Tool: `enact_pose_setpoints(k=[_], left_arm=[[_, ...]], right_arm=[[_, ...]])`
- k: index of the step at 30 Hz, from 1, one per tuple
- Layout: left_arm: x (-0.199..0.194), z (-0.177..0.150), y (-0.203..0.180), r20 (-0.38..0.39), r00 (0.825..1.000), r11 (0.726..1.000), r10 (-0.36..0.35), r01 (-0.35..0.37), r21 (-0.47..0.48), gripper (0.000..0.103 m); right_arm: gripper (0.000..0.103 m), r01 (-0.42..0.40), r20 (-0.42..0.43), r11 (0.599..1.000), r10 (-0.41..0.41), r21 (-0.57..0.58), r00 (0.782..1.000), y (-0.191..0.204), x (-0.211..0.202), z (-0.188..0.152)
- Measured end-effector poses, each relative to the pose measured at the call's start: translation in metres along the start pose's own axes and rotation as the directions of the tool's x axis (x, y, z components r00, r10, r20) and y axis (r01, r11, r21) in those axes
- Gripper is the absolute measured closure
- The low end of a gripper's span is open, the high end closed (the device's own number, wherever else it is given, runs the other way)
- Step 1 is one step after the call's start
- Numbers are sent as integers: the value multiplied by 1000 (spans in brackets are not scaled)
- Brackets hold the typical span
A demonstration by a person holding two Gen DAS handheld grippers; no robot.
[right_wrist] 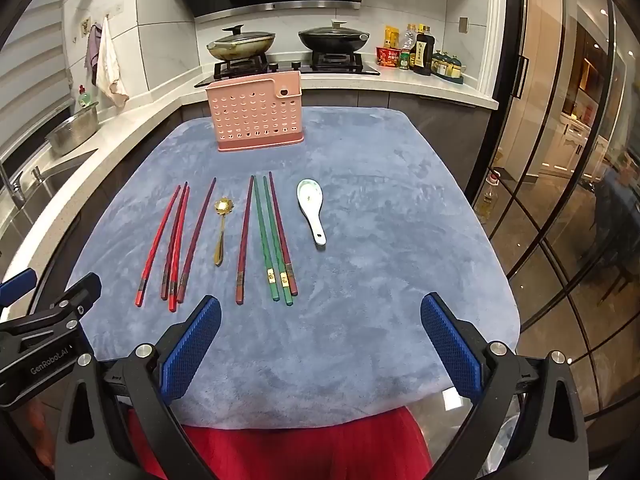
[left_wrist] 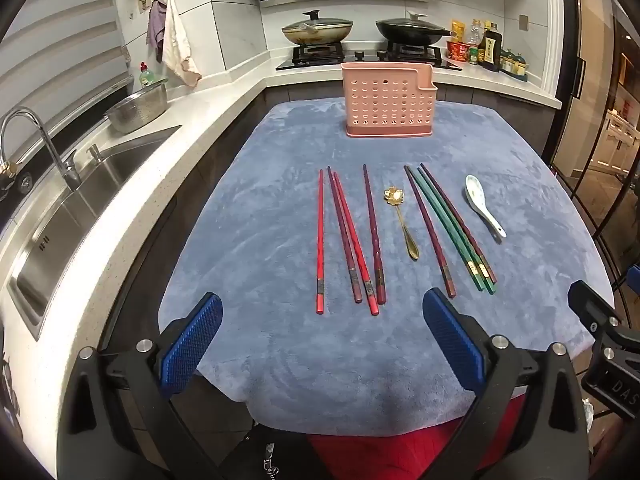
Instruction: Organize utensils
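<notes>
On a blue cloth (left_wrist: 280, 360) (right_wrist: 380, 280) lie several chopsticks in a row: red and maroon ones (left_wrist: 344, 240) (right_wrist: 176, 240) to the left, green and maroon ones (left_wrist: 452, 232) (right_wrist: 272, 240) to the right. A gold flower-headed spoon (left_wrist: 402, 222) (right_wrist: 221, 224) rests between the two groups. A white ceramic spoon (left_wrist: 482, 204) (right_wrist: 312, 210) lies furthest right. A pink perforated utensil holder (left_wrist: 387, 100) (right_wrist: 256, 114) stands upright at the cloth's far end. My left gripper (left_wrist: 322, 312) and right gripper (right_wrist: 320, 312) hover open at the near edge, holding nothing.
A steel sink with tap (left_wrist: 60, 208) and a colander (left_wrist: 138, 108) line the counter on the left. Behind the holder sit a stove with two lidded pans (left_wrist: 360, 30) and sauce bottles (left_wrist: 484, 48). Glass doors (right_wrist: 560, 160) stand to the right. Red fabric (right_wrist: 300, 452) lies below the cloth's near edge.
</notes>
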State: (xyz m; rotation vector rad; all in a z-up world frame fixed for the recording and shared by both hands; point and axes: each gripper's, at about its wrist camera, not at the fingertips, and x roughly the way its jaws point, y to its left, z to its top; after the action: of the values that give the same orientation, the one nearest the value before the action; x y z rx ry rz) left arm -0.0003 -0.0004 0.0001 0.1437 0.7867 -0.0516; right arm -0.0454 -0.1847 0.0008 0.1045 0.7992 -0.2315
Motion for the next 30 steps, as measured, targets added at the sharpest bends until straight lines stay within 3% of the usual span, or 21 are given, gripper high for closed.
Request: enact_pose_setpoints(k=[30], left_arm=[[10, -4, -1, -31, 999, 1000, -10, 10, -6, 7]], right_arm=[[7, -1, 6, 1000, 1, 0, 1000, 3, 2, 2]])
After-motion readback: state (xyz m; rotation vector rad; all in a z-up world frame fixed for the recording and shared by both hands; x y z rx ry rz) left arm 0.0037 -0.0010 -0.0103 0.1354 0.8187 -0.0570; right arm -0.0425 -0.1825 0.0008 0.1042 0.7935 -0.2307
